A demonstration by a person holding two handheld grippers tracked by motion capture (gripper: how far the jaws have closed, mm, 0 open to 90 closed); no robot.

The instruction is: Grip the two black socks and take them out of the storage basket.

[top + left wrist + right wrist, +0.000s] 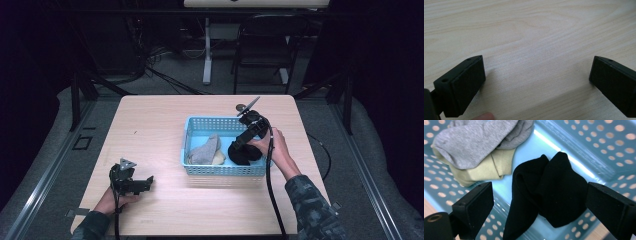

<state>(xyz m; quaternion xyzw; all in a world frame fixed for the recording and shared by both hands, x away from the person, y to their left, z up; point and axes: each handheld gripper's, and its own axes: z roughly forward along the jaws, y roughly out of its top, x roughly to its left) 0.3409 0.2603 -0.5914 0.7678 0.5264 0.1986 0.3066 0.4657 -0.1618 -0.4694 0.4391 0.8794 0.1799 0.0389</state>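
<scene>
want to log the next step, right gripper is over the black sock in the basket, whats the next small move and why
Probably lower the right gripper a little and close: its jaws stand open on either side of the black sock, not pressing it, in the blue basket.

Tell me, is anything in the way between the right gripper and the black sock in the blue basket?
Nothing visible is. The right gripper hangs over the black sock with its jaws wide on either side and only open space between. The grey sock and the yellowish sock lie off to one side in the basket.
</scene>
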